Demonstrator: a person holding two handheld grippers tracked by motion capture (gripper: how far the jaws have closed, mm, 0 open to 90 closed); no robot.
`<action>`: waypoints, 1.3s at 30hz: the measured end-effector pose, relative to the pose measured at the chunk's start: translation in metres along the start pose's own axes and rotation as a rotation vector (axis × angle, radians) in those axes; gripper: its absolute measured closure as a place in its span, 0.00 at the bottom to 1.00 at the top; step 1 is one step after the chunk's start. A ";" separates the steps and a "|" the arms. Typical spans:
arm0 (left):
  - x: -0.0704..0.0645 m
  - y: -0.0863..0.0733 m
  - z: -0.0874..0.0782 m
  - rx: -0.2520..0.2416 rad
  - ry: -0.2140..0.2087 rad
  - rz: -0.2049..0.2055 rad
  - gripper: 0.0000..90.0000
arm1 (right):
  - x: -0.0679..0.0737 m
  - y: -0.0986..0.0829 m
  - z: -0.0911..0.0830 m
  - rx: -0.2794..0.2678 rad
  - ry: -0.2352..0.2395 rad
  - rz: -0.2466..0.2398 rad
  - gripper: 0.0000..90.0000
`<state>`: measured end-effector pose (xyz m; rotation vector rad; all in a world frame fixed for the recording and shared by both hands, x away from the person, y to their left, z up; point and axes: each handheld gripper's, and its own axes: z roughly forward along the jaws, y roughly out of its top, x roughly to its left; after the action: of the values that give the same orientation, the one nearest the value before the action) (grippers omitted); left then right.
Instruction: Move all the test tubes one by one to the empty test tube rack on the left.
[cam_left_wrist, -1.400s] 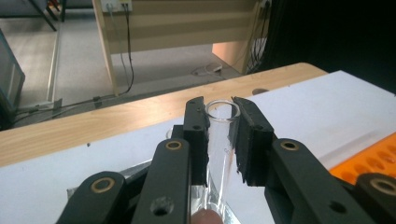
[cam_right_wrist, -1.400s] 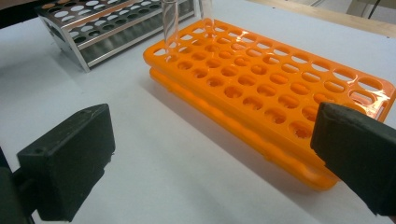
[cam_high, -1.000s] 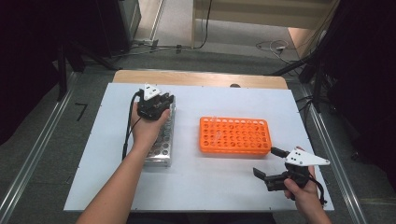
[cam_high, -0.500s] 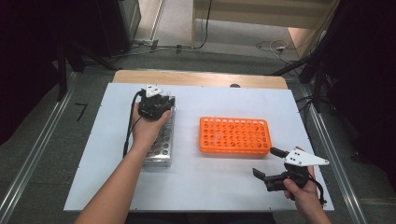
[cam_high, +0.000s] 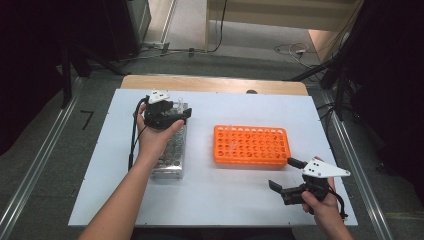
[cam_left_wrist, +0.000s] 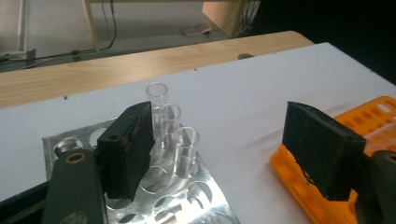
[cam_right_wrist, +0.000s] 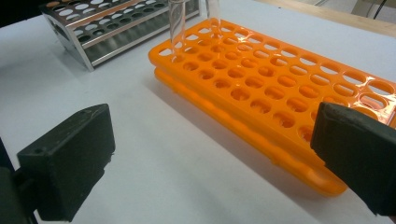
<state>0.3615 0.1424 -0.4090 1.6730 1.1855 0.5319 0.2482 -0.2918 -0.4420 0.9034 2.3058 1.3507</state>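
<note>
At a white table, a person works two hand-held grippers to move clear glass test tubes between racks. The left gripper (cam_high: 176, 113) hangs over the far end of the silver metal test-tube rack (cam_high: 170, 159), at about ten o'clock on the tabletop (cam_high: 225, 200). In the left gripper view its black jaws stand wide apart, gripping nothing, with three upright clear tubes (cam_left_wrist: 170, 123) standing in the metal rack's far holes just beside the left-hand jaw.

The orange plastic rack (cam_high: 252, 146) lies at the centre of the table, toward three o'clock of the metal one. Two clear tubes (cam_right_wrist: 177, 23) stand in its holes at the end nearest the metal rack, as the right gripper view shows. The right gripper (cam_high: 286, 176) waits at about five o'clock, its jaws spread and empty, near the orange rack's near corner.

The transfer appears only begun: two tubes seem delivered, three seem left in the metal rack, and the next pick is not yet made, since no jaw touches a tube.

Against the frame of a second earlier, the left gripper has shifted slightly toward the far right corner of the metal rack; the right gripper and both racks sit as they did.
</note>
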 end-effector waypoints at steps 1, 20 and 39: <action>-0.001 -0.001 -0.003 -0.007 -0.012 -0.001 0.22 | 0.000 0.001 0.000 -0.001 0.002 0.003 0.00; -0.036 -0.021 -0.057 -0.082 -0.175 0.053 0.00 | 0.006 0.017 0.012 -0.017 0.012 0.005 0.01; -0.059 -0.056 -0.083 -0.076 -0.200 0.075 0.00 | 0.016 0.051 0.054 -0.009 0.068 -0.031 0.04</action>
<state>0.2455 0.1309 -0.4132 1.6691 0.9500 0.4390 0.2843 -0.2270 -0.4246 0.8271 2.3528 1.3981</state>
